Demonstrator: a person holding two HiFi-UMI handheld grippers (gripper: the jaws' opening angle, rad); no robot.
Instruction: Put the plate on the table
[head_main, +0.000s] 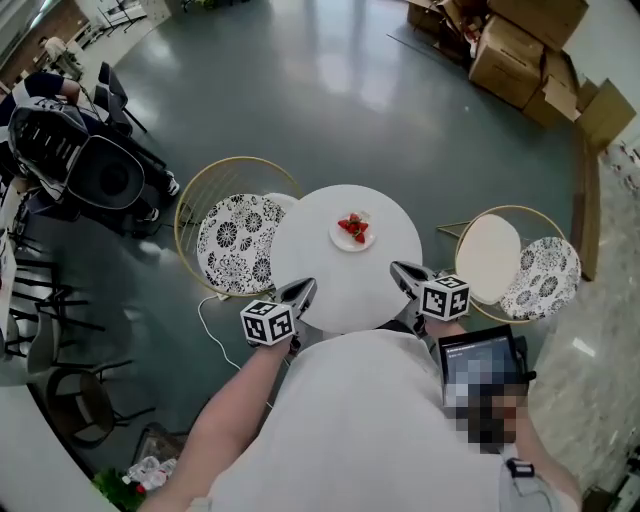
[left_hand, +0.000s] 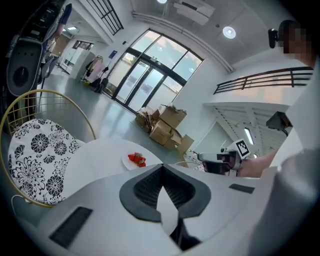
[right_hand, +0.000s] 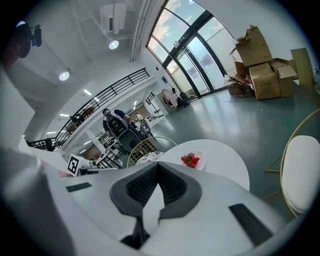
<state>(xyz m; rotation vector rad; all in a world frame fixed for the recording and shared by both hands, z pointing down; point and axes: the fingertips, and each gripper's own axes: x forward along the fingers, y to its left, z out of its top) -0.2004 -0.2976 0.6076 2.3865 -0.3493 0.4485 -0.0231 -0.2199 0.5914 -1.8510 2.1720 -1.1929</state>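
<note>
A small white plate (head_main: 367, 241) with red strawberries (head_main: 352, 228) on it rests on the round white table (head_main: 330, 280), a little past its middle. My left gripper (head_main: 303, 290) hovers at the table's near left edge and my right gripper (head_main: 400, 270) at its near right edge. Both are apart from the plate. Both are shut, tips meeting, with nothing between them. The left gripper view shows the left gripper (left_hand: 161, 167) with the plate (left_hand: 126, 161) beyond it. The right gripper view shows the right gripper (right_hand: 158, 165) short of the plate (right_hand: 200, 162).
A gold wire chair with a black-and-white floral cushion (head_main: 238, 240) stands left of the table. A chair with a cream seat (head_main: 488, 255) and a floral cushion (head_main: 545, 275) stands to the right. Cardboard boxes (head_main: 520, 45) are piled far right. A white cable (head_main: 205, 312) lies on the floor.
</note>
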